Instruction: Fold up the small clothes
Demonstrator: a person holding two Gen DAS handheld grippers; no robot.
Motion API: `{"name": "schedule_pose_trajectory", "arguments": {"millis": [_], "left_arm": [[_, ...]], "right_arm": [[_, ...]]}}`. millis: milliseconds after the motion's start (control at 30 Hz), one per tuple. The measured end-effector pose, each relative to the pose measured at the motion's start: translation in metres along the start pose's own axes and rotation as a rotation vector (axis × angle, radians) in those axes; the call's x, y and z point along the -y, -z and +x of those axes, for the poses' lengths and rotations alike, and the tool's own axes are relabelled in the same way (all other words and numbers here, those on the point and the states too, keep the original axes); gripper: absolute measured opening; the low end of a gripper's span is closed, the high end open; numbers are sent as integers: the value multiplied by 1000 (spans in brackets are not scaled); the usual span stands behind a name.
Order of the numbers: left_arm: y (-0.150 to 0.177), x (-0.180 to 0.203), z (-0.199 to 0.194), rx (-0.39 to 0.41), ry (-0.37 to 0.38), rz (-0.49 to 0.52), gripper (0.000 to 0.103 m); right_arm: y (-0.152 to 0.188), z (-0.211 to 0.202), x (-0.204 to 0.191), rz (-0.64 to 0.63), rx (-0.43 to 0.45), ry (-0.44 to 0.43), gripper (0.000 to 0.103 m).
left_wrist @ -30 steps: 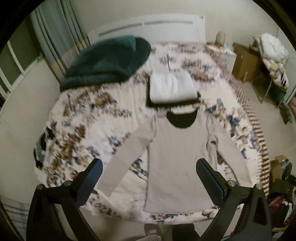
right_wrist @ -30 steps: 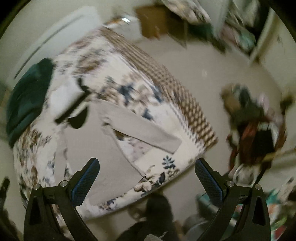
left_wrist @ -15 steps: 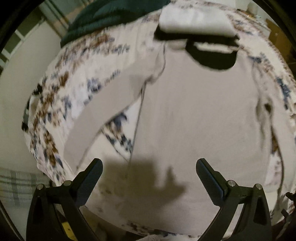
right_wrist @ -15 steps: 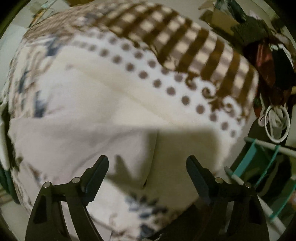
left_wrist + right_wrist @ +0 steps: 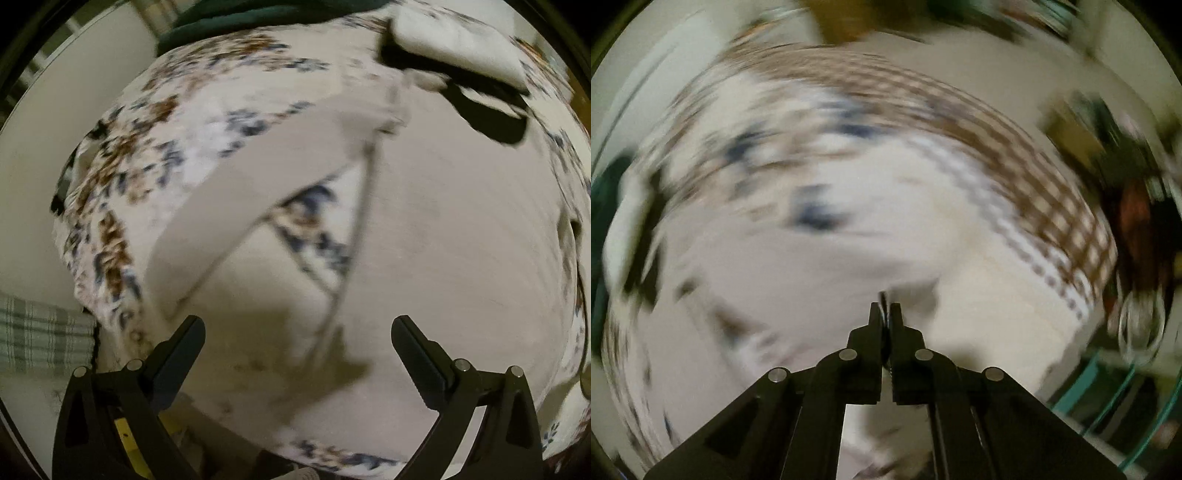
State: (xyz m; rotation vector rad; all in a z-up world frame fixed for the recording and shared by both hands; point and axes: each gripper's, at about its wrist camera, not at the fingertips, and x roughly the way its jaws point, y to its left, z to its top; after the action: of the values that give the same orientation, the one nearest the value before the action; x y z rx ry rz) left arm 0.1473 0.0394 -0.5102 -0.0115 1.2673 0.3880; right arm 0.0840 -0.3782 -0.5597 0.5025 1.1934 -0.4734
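A beige long-sleeved shirt (image 5: 454, 236) with a black neck lining lies flat on the floral bedspread (image 5: 140, 155). Its left sleeve (image 5: 258, 184) slants down to the left. My left gripper (image 5: 297, 343) is open and empty, low over the shirt's lower left corner. In the blurred right wrist view my right gripper (image 5: 885, 314) is shut on the end of the shirt's right sleeve (image 5: 798, 266), close to the bed's right edge.
A folded white garment on a black one (image 5: 454, 48) lies beyond the collar, with a dark green blanket (image 5: 266, 11) at the far left. Clutter (image 5: 1126, 206) and a teal rack (image 5: 1108, 387) stand on the floor right of the bed.
My left gripper has dropped lower and shifted left towards the shirt's left side, still open. My right gripper has closed from open onto the right sleeve's end and is moving fast.
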Motion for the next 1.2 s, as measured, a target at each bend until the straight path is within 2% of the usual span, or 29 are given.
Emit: {"name": "schedule_pose_trajectory", "arguments": {"millis": [67,100,167,200,267,333,467,600,667,733,767,800,867,1000,1033,1067,1100,1133,1200], "left_arm": [[1,-27,-3,7,-19,-39,103],[2,-37,-4,9,-29,-54,103],[4,-60,-4,13,-56,-85,103],[7,-73,-3,17,-73,-101,103],[12,-92,1,15,-104,-119,103],[18,-112,11,0,-132,-142,103],[29,-141,26,-33,-152,-193,103],[33,-161,40,-58,-146,-228,103],[33,-169,46,-74,-128,-252,103],[31,-184,56,-95,-77,-302,103],[31,-191,61,-106,-57,-330,103],[30,-198,65,-117,-35,-360,103],[29,-216,80,-146,36,-445,103],[30,-247,121,-207,212,-634,102],[29,-249,131,-221,249,-662,98],[27,-250,141,-234,278,-683,92],[25,-249,147,-240,301,-692,91],[23,-246,155,-244,324,-696,91],[18,-239,167,-243,321,-685,91]], "right_arm": [[20,-10,-55,-152,2,-47,3],[41,-11,-98,-280,-4,-68,2],[71,-10,-161,-444,-13,-105,2],[94,-4,-202,-565,-18,-121,2],[132,1,-253,-726,-32,-135,2],[188,15,-309,-902,-68,-118,2],[280,51,-353,-1117,-204,-38,2],[311,88,-355,-1202,-272,29,2],[301,102,-355,-1136,-326,28,4],[277,114,-355,-1022,-411,-31,9],[265,118,-354,-968,-453,-60,24],[245,121,-351,-873,-494,-106,43],[216,125,-345,-771,-496,-137,55],[171,130,-324,-627,-487,-112,55],[162,134,-316,-593,-482,-94,55],[157,133,-310,-570,-477,-79,55],[151,136,-305,-549,-473,-63,55],[143,142,-300,-525,-472,-45,55],[136,151,-293,-483,-480,-21,55]]}}
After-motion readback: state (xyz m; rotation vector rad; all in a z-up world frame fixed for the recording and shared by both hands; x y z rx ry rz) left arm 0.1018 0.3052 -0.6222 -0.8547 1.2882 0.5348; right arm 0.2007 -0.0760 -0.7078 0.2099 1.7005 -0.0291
